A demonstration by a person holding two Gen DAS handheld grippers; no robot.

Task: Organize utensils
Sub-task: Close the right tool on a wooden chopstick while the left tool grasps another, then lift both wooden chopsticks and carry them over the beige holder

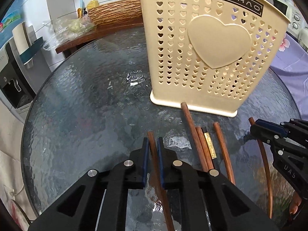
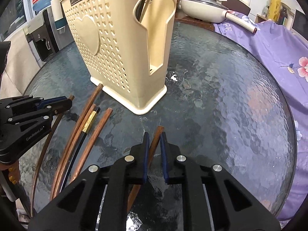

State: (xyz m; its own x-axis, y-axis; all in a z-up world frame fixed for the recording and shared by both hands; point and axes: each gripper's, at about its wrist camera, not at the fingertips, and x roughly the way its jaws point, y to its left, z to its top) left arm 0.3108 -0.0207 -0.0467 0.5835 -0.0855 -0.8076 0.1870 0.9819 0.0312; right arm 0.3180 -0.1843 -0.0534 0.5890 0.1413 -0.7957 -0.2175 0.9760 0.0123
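At the bottom of the left wrist view, the left gripper [image 1: 153, 144] is clamped on a brown chopstick [image 1: 152, 140]. Loose chopsticks [image 1: 200, 144] are seen between. The right gripper [image 2: 154, 140] is closed on another chopstick [image 2: 158, 132], below the cream holder [image 2: 123, 48].

left gripper [image 1: 153, 144] clamped, right gripper [image 2: 155, 140] clamped

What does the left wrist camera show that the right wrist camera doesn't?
Only the left wrist view: a soap bottle and a wooden board. Only the right wrist view: a pan and the holder's side slot. Both: the holder, loose chopsticks on the glass table, and each gripper, left and right, shut on a chopstick.
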